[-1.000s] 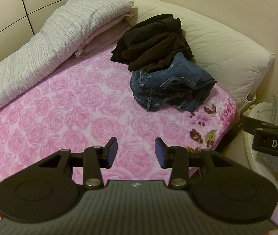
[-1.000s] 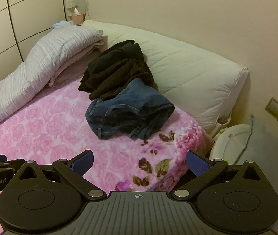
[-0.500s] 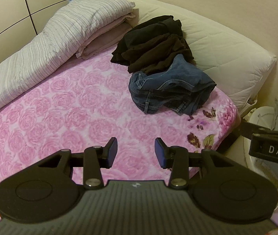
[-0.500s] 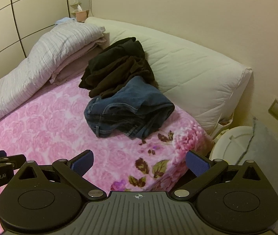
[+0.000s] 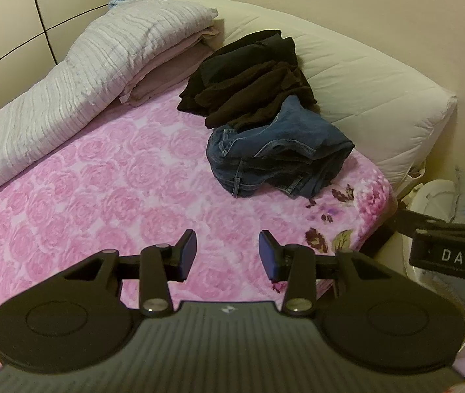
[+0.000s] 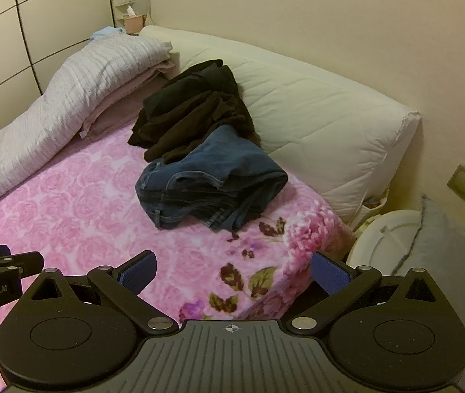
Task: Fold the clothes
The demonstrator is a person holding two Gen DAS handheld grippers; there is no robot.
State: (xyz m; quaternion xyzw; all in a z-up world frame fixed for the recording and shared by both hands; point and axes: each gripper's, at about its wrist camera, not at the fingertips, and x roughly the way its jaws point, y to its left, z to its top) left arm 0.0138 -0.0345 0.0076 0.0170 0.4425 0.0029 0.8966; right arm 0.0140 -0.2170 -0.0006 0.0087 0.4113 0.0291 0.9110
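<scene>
Clothes lie in a messy heap on the pink rose blanket (image 5: 107, 177), near the far right side of the bed, touching the big white pillow (image 5: 363, 91) along the wall. On top and farther back is a dark pile (image 5: 252, 82) of black and brown cloth, all bunched up. In front of it sit the blue jeans (image 5: 278, 160), crumpled in a lump with light stitching showing, and the dark pile lies partly over them. In the left wrist view the right gripper (image 6: 232, 271) shows the white letters "DAS" on its side. In the right wrist view the left gripper (image 5: 227, 253) shows letters reading "enRobot.AI", with the start cut off. Both grippers hang over the near part of the blanket, well apart from the clothes. Each one has its blue fingers spread apart with nothing between them.
</scene>
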